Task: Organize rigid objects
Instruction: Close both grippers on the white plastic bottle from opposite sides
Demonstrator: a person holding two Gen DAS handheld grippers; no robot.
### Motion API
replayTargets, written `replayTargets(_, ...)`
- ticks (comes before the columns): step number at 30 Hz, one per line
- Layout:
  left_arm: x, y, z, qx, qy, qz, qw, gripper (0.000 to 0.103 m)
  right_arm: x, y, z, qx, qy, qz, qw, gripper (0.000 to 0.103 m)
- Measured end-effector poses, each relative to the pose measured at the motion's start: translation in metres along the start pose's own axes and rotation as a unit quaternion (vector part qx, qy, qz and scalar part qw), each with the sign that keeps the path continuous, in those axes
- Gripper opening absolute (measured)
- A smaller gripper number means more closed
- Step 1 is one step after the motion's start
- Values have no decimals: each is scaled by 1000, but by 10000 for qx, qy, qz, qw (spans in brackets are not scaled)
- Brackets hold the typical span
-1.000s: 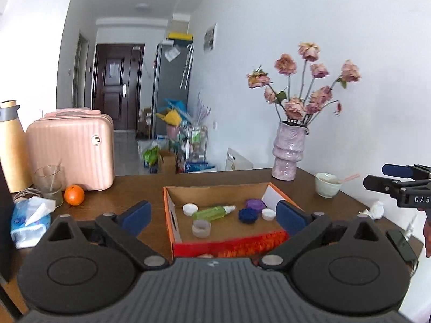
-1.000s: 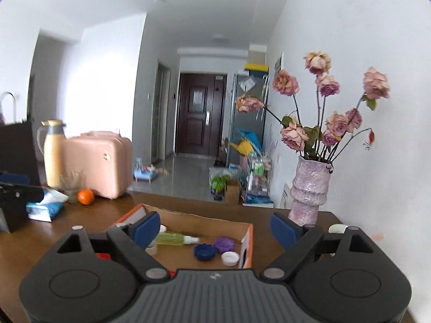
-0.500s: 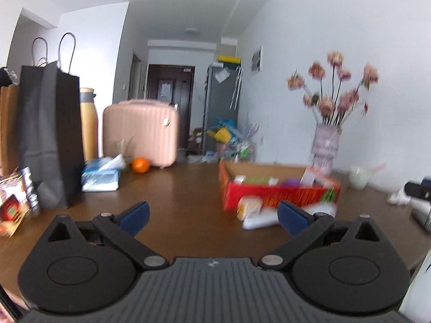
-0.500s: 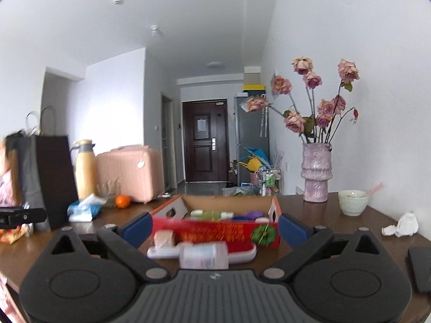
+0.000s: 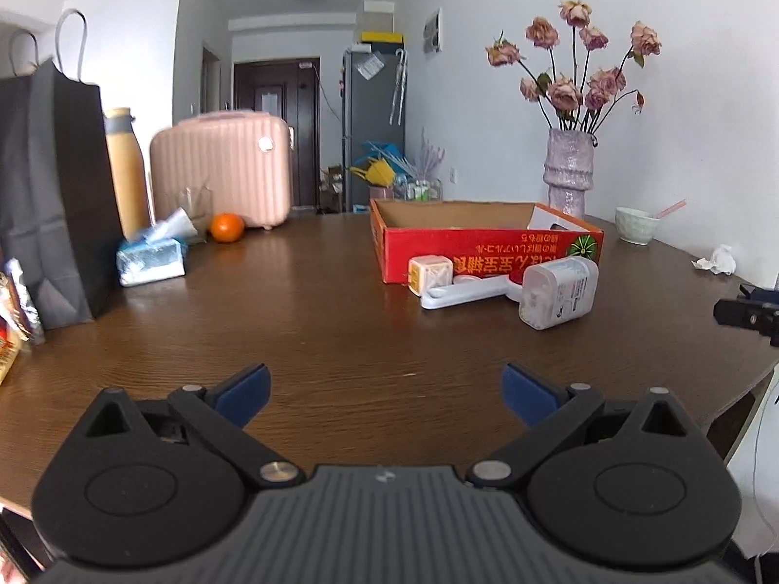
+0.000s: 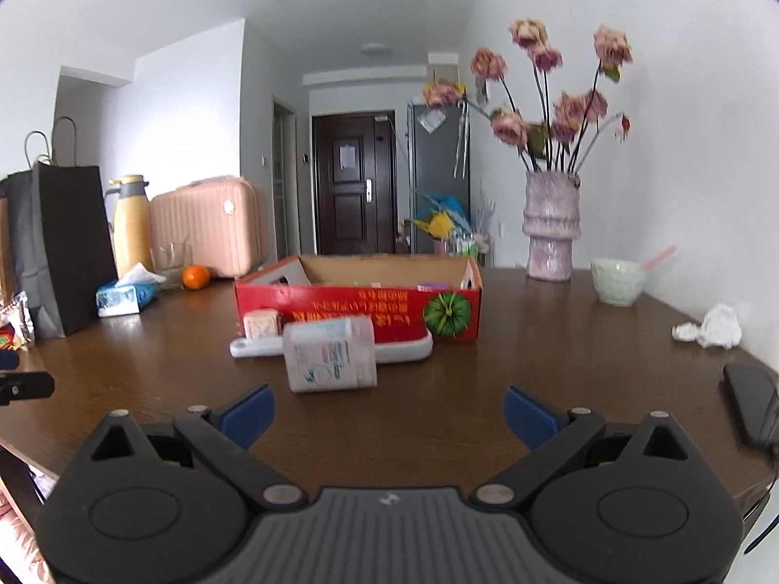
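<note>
A red cardboard box (image 5: 487, 248) (image 6: 358, 311) stands on the brown table. In front of it lie a white plastic bottle on its side (image 5: 557, 292) (image 6: 331, 355), a small pale cube (image 5: 428, 275) (image 6: 263, 325) and a long white flat object (image 5: 462, 292) (image 6: 404, 351). My left gripper (image 5: 387, 394) is open and empty, low over the table's near edge, well short of these items. My right gripper (image 6: 387, 411) is open and empty, just short of the bottle. The box's contents are mostly hidden by its wall.
A black paper bag (image 5: 48, 194), a yellow flask (image 5: 124, 165), a tissue pack (image 5: 151, 255), an orange (image 5: 227, 227) and a pink case (image 5: 221, 168) stand at the left. A vase of dried roses (image 6: 550, 224), a bowl (image 6: 618, 280), crumpled tissue (image 6: 711, 326) and a phone (image 6: 752, 409) are at the right.
Both grippers have pulled back from above the box and dropped low toward the table's near edge. The box interior is no longer seen from above. Both stay open.
</note>
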State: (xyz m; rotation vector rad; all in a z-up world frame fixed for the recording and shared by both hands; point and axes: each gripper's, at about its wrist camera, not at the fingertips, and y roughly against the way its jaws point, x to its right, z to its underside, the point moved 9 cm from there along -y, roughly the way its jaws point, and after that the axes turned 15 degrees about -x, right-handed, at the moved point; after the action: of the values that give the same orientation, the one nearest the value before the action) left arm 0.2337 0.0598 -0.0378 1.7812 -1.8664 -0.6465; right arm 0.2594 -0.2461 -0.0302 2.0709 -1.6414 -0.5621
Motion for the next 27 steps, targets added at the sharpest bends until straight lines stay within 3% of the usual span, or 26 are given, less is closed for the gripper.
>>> replayTargets(6, 19, -42, -23, -385, 154, 423, 9982, 103, 11, -33, -9, -245, -259, -228, 9991, 98)
replayTargets(8, 28, -56, -40, -413, 279, 662, 9966, 100, 13, -47, -19, -327, -348, -355, 9982, 90)
replayTargets(10, 40, -74, -61, -469, 544, 1114, 9912, 83, 15, -63, -31, -454, -456, -529, 9965, 78)
replayTargets(12, 55, -95, -78, -705, 757, 1563, 9823, 72, 16, -84, -47, -605, -677, -806, 9926, 66)
replayTargets(18, 97, -154, -108, -1280, 871, 2336, 9599, 52, 5, -139, -86, -772, -615, -1041, 9897, 45)
replayTargets(21, 105, -167, -111, -1456, 1058, 2500, 9514, 40, 5, -158, -92, -948, -752, -1266, 9845, 32)
replayTargets(23, 106, -168, -110, -1475, 1130, 2635, 9466, 34, 7, -166, -90, -1027, -931, -1502, 9789, 30)
replayTargets(25, 105, -166, -108, -1429, 1112, 2606, 9483, 30, 9, -167, -88, -1069, -1164, -1818, 9706, 26)
replayTargets(27, 105, -161, -106, -1386, 1086, 2650, 9480, 28, 7, -161, -83, -1020, -1145, -1813, 9714, 26)
